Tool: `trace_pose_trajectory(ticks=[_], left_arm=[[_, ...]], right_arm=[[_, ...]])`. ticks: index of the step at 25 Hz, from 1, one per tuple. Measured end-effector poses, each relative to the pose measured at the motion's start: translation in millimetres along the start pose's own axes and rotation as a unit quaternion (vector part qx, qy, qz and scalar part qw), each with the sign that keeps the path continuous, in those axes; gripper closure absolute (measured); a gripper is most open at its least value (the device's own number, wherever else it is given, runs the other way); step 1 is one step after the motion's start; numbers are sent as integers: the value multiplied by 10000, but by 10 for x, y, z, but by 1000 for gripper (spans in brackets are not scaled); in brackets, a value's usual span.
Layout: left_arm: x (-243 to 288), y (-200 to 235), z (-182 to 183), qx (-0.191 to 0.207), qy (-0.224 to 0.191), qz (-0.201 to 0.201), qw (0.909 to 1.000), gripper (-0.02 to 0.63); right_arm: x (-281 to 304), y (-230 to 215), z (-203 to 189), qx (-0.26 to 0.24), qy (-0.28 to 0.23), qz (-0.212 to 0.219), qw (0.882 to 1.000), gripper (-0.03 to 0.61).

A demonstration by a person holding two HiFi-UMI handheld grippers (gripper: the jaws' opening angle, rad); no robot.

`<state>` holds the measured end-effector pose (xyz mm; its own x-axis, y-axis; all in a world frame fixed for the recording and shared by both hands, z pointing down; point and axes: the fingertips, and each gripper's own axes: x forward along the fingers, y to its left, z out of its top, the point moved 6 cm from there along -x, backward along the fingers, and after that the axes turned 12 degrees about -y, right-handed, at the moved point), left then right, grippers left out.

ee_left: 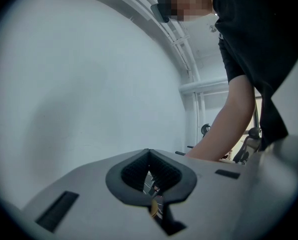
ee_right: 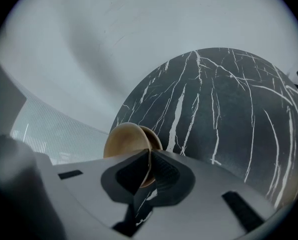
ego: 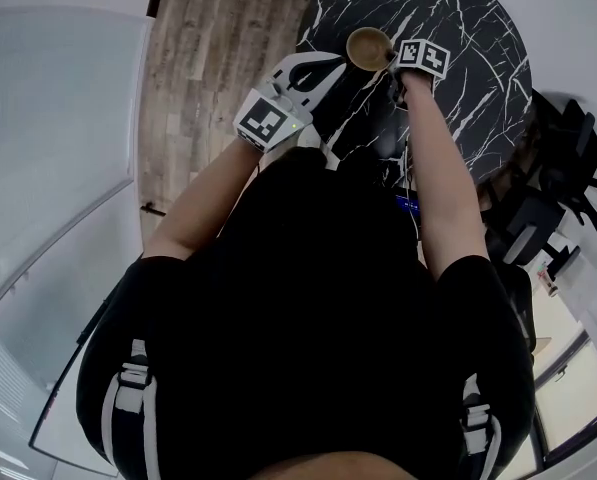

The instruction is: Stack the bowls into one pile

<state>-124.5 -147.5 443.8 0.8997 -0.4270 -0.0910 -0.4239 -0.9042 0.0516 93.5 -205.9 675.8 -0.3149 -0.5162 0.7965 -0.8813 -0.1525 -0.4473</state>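
Observation:
A tan bowl (ego: 368, 48) hangs over the near left part of the round black marble table (ego: 458, 58). My right gripper (ego: 396, 68) points steeply down and is shut on its rim. In the right gripper view the bowl (ee_right: 126, 139) shows edge-on, its wall pinched between the pads of the right gripper (ee_right: 149, 166), with the table (ee_right: 223, 114) beyond it. My left gripper (ego: 336, 63) hovers just left of the bowl, jaws shut with nothing in them. The left gripper view shows the left gripper (ee_left: 149, 171) roughly level, facing a white wall. No other bowl is in view.
A strip of wooden floor (ego: 208, 78) lies left of the table. Black office chairs (ego: 568, 158) stand at the right. A white panel (ego: 48, 118) fills the left side. The person's forearm (ee_left: 228, 119) crosses the left gripper view.

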Motion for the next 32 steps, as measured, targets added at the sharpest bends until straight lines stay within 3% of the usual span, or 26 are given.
trace_pose_trajectory(ticks=[8,13,21,26,32], left_arm=[[81,-22,-25,-54,-21,-54,10000,609],[135,-78,-19,-60,-9,-131,9999,609],[257,-178,-33,-130,142,-351,9992,609],[333,-229,-40,-136,221,-510,9984,609],[276,-336,-35,-311,337,-752,9961,609]], right_arm=[[-38,-5,39,-207,30,51,9998,470],[-175,15,83,-312,-91,99,9994,449],[-600,225,200,-684,-783,574,9929,433],[-1041,423,187,-1243,-1336,964,9785,437],[-1696,679,-1,-1922,-2336,1450,9421,462]])
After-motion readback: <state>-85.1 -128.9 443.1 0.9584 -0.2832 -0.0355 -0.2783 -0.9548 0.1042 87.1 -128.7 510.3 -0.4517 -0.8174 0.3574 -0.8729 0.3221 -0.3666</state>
